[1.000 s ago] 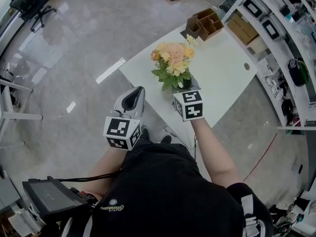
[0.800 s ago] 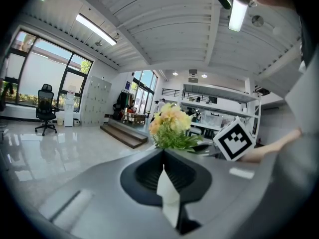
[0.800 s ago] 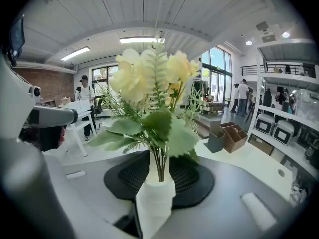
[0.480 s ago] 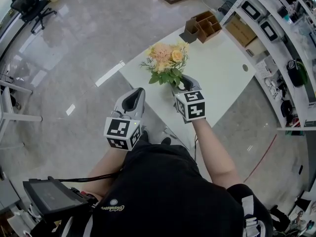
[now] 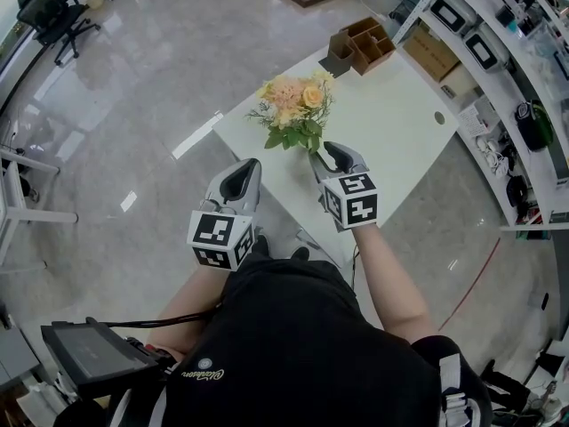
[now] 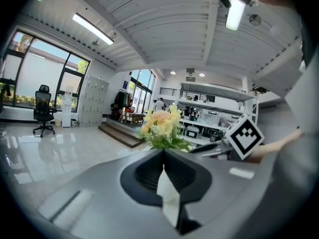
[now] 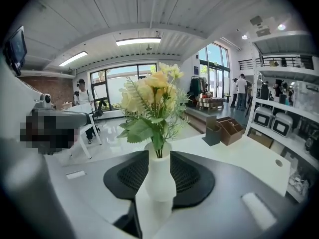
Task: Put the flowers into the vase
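The right gripper [image 5: 335,155] is let go, jaws spread wide, and they've just been opening; in the right gripper view the white vase [image 7: 159,177] stands upright between them with the dark pads clear of it on both sides. The flowers [image 5: 293,107], a peach and yellow bunch with green leaves, are already in the vase, stems going down its neck; in the head view the bouquet sits at roughly 11 o'clock from the right gripper's tips, near the edge of the white table [image 5: 396,127]. The vase itself is mostly hidden under the leaves in that view. The left gripper [image 5: 250,164] is off the table at about 8 o'clock from the bouquet, tips closed together with nothing in them. A brown wooden organiser [image 5: 360,44] sits at the far end of the table, around 1 o'clock from the flowers and well apart from them.
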Available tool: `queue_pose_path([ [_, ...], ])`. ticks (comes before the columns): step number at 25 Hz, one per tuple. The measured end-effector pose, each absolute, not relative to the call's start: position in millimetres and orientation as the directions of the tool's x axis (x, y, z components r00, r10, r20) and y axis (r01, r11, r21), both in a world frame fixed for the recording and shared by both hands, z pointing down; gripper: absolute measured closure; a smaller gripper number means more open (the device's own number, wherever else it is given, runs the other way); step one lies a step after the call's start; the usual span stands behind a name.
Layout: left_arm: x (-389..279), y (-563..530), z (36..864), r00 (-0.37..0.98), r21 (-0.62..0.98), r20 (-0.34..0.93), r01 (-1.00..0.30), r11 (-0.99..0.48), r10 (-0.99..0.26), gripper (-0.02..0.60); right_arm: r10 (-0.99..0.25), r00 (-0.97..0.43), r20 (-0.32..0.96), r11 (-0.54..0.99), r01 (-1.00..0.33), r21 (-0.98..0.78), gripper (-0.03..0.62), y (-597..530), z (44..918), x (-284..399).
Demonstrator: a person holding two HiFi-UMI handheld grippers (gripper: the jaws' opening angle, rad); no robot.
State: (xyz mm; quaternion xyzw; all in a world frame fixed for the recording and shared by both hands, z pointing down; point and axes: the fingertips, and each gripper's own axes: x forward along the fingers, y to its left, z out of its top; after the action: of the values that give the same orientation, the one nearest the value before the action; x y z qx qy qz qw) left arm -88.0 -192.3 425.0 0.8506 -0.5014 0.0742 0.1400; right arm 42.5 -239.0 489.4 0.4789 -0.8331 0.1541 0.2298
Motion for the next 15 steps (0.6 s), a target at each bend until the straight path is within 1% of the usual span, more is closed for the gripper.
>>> queue_pose_path([
  [2,-85.9,-192.2,423.5,0.49,0.161,0.266,-0.871,-0.464,-0.83,0.575,-0.738,-0.436,0.515,0.483,-0.874,-0.049,0.463,-231.1,485.9,46.7],
  [3,-84.5,-192.2,422.3,0.493,0.159,0.265,-0.87,-0.467,-0.829,0.575,-0.75,-0.435,0.499,0.475,-0.879,-0.052,0.477,-227.0,481.9,48.8],
  [5,-81.0,-192.1,420.1,0.497,0.157,0.263,-0.868,-0.472,-0.827,0.575,-0.782,-0.431,0.451,0.456,-0.888,-0.057,0.532,-218.9,470.1,52.1],
  [8,-75.2,-190.9,416.6,0.505,0.153,0.258,-0.863,-0.481,-0.824,0.575,-0.829,-0.427,0.361,0.431,-0.899,-0.075,0.581,-208.4,448.8,54.4],
  [12,-68.4,-191.8,411.8,0.516,0.153,0.25,-0.856,-0.493,-0.819,0.575,-0.869,-0.425,0.252,0.414,-0.905,-0.099,0.592,-200.8,423.3,58.5],
  [15,-65.3,-193.2,410.1,0.52,0.151,0.246,-0.854,-0.497,-0.818,0.575,-0.885,-0.411,0.221,0.395,-0.912,-0.113,0.593,-200.6,417.1,63.4],
])
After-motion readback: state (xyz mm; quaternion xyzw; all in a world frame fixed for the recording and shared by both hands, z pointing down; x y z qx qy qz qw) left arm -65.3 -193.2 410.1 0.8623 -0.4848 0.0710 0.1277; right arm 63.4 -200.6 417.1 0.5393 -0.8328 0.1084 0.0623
